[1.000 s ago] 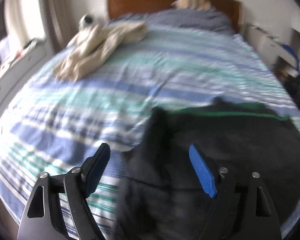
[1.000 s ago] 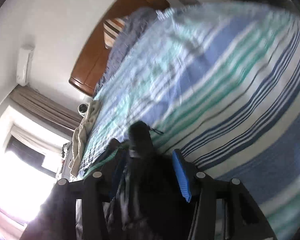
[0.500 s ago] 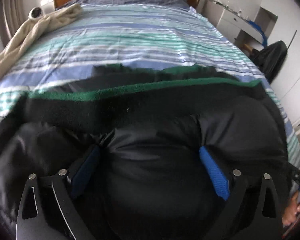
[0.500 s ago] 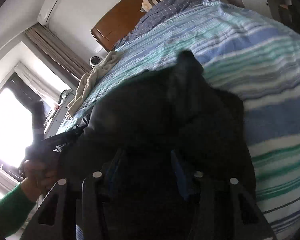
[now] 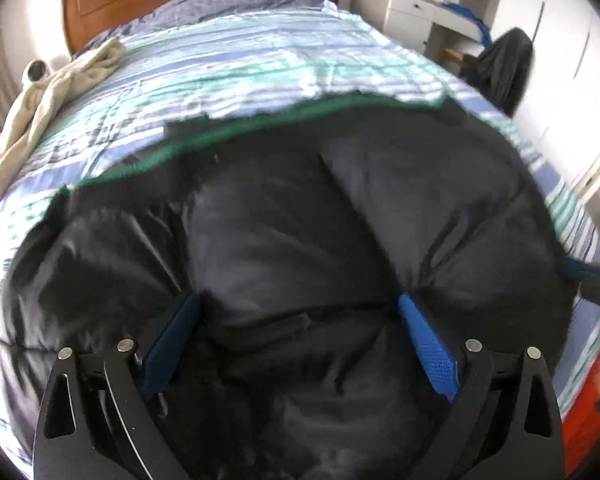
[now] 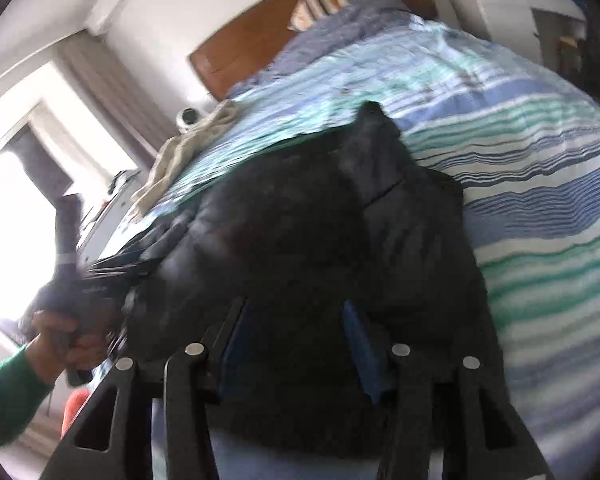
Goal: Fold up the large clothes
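A large black puffer jacket [image 5: 300, 240] with a green-edged lining lies spread across the striped bed; it also shows in the right wrist view [image 6: 320, 240]. My left gripper [image 5: 296, 320] is wide open, its blue pads either side of a bulge of jacket fabric. My right gripper [image 6: 296, 328] has its jaws partly open with black jacket fabric between the pads; whether it grips is unclear. The left gripper body and the hand holding it show in the right wrist view [image 6: 72, 280].
The bed has a blue, green and white striped cover [image 5: 260, 64]. A beige garment [image 5: 48, 92] lies at the far left beside a small round device [image 5: 36, 72]. A wooden headboard [image 5: 112, 0], white cabinets [image 5: 420, 12] and a dark chair [image 5: 504, 68] stand around.
Both grippers swung from viewing the bed to sitting low over the jacket. The jacket went from a bunched heap to spread across the bed. Little differs from half a second ago.
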Demonstrator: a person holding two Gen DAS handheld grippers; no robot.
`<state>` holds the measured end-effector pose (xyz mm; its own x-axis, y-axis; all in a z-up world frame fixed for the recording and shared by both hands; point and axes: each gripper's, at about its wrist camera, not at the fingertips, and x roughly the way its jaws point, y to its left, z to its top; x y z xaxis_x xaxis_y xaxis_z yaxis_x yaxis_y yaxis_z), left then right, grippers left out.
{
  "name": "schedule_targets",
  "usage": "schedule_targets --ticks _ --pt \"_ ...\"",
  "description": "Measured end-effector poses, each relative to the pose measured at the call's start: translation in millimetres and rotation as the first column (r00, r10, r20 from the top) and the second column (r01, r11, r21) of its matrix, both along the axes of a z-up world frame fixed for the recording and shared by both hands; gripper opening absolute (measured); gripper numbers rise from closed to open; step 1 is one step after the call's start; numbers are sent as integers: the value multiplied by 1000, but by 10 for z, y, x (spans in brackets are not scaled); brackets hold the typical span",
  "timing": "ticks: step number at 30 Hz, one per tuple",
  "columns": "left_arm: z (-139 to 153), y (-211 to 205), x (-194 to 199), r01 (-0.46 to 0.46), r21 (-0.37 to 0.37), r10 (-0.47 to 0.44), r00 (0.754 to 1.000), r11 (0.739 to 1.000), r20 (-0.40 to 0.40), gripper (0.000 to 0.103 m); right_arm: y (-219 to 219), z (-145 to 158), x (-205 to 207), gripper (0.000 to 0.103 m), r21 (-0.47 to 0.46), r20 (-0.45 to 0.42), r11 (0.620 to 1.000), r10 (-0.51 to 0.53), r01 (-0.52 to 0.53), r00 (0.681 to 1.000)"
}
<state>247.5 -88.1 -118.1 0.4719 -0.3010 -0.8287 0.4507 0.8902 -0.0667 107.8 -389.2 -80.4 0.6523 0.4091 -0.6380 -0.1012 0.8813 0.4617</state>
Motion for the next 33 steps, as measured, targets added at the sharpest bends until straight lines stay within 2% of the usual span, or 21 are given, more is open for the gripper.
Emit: schedule_targets --ticks 2,6,9,12,13,17,19,22,24,26,28,33 --pt "-105 -7 44 -21 -14 21 1000 1000 -3 99 117 61 -204 50 -4 17 1000 14 -14 1000" --pt "-175 -98 52 -27 24 27 999 999 25 101 222 115 -519 50 -1 38 1000 16 -16 999" --pt "-74 -61 -6 -30 33 30 1000 999 2 97 279 145 -672 50 8 60 1000 -2 2 998" --pt "104 -28 -286 15 5 -15 1000 1000 6 96 263 186 -808 50 24 74 999 -23 21 997" --pt "106 -34 -405 28 17 -28 999 999 18 96 252 205 -861 50 30 81 999 -23 21 996" --pt "-68 -59 -464 10 26 -11 1000 1000 27 98 279 176 -943 50 21 82 1000 -4 2 997" --pt "-144 -102 -435 -2 41 0 999 999 45 98 314 92 -917 50 10 50 1000 -6 6 999" --pt "-118 -136 -445 -19 60 16 999 998 42 98 350 32 -931 50 16 40 1000 -14 14 999" --pt "10 -129 -552 -15 53 13 999 999 30 88 371 43 -978 50 10 47 1000 -16 15 999" --pt "113 -105 -767 9 55 -11 999 998 50 89 391 58 -1044 50 2 52 1000 -11 11 999" --pt "69 -118 -964 24 88 -31 996 996 82 89 401 56 -1083 50 -4 52 1000 -5 5 999" --pt "-157 -142 -989 3 100 -14 993 995 114 94 460 -65 -1061 50 -1 6 1000 1 -1 1000"
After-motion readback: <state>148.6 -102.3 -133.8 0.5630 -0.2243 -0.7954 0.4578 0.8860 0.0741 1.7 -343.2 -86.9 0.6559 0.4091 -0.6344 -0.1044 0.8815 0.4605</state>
